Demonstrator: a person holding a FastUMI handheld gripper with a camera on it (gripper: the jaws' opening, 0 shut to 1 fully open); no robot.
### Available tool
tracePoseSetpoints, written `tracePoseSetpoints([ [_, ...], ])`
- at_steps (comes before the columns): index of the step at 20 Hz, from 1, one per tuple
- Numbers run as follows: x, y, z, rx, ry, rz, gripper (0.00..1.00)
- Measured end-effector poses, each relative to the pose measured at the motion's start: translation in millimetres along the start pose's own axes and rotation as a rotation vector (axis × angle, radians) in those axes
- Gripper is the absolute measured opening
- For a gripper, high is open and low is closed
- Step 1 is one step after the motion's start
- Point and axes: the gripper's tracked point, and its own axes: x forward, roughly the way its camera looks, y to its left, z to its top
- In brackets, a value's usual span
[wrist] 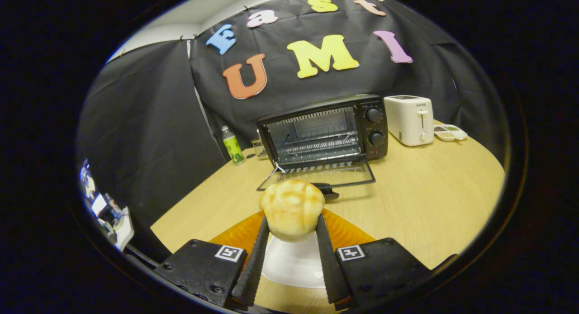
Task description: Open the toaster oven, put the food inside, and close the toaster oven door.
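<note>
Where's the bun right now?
In the gripper view the bun is clamped between the gripper fingers, lifted above the orange plate, with the open toaster oven on the table straight ahead.

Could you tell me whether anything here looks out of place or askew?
Nothing stands out. The oven sits square on the table with its door folded flat open, and the gripper holds the bun between both fingers above the plate.
</note>
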Motion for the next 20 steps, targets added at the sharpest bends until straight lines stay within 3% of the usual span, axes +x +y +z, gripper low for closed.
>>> tracePoseSetpoints([
  [6, 58, 2, 74, 0.159, -0.022, 0.041, 0.62],
  [11, 142, -26, 95, 0.269, 0.049, 0.012, 0.62],
  [15, 205, -50, 96, 0.237, 0.085, -0.056, 0.62],
  [20, 252, -73, 102, 0.192, 0.084, -0.126, 0.62],
])
